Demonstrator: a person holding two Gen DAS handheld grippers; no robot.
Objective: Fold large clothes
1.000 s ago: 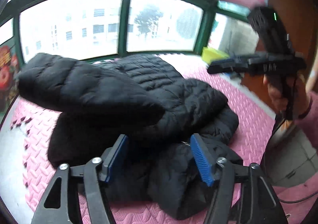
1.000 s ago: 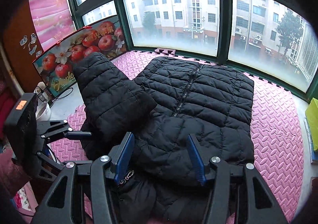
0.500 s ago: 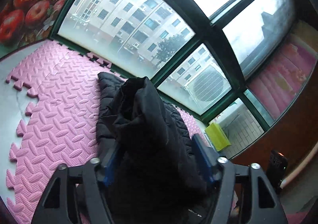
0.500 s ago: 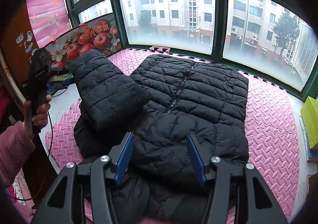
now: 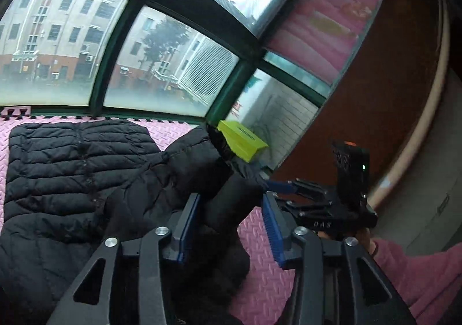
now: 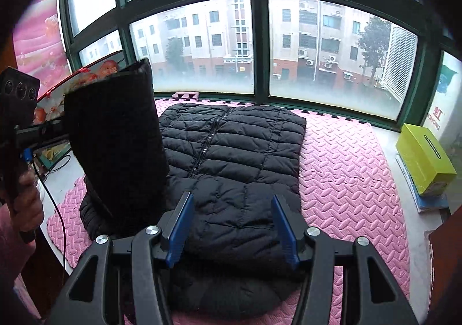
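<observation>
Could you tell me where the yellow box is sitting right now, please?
In the right wrist view the yellow box sits at the far right, on the ledge beside the pink mat, just under the window's corner.

At the lower centre of the frame the left gripper [image 5: 231, 227] has its jaws closed on a black sleeve [image 5: 199, 177] of the puffer jacket [image 5: 78, 169], which spreads left over the pink foam mat [image 5: 260, 281]. A yellow box [image 5: 241, 140] sits mid-frame.
</observation>
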